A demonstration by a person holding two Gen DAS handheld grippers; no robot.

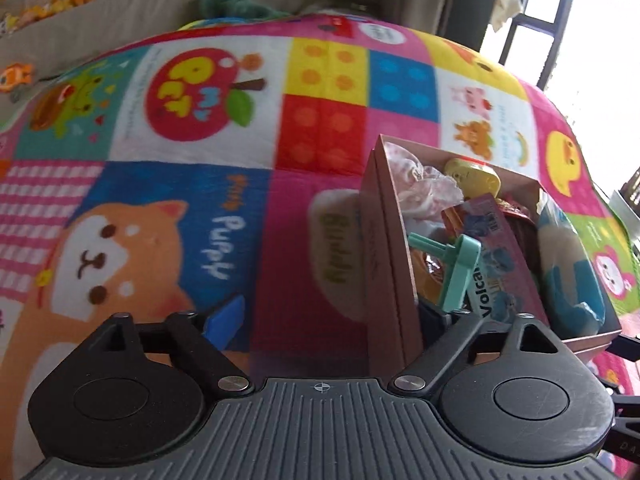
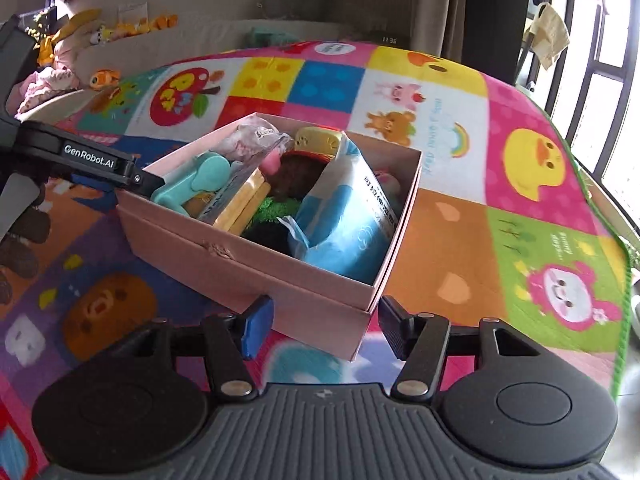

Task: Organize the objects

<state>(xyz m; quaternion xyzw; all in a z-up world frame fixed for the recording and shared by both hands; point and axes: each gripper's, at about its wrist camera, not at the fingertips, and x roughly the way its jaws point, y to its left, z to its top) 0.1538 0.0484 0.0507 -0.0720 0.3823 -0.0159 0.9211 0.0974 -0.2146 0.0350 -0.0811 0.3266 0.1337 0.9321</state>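
One box: a pink cardboard box [image 2: 256,268] without lid stands on the colourful play mat [image 2: 452,240], full of small things.
Box and right gripper: the right gripper [image 2: 326,330] is wide open, and the near corner of the box sits between its fingers, at 12 o'clock from it; whether they touch, I cannot tell.
Box and left gripper: the left gripper [image 1: 332,320] is spread wide, its jaws on both sides of the near wall of the box [image 1: 394,256]; one finger [image 1: 228,318] with a blue pad is outside over the mat [image 1: 192,152], at 9 o'clock from the wall, and the other is inside among the things, at 3 o'clock.
Count in box: one teal plastic toy [image 2: 196,184], one yellow toy [image 2: 318,141], one blue-white packet [image 2: 352,216], one pink card box [image 1: 500,256], one pale pink cloth [image 1: 420,192].
Writing in box: "Volca…" on the pink card box, the rest is hidden.
Writing on gripper: "GenRobot.AI" on the left gripper's arm, seen from the right wrist view at 10 o'clock.
Writing on mat: "My Pet", "Puppy", "Buddy".
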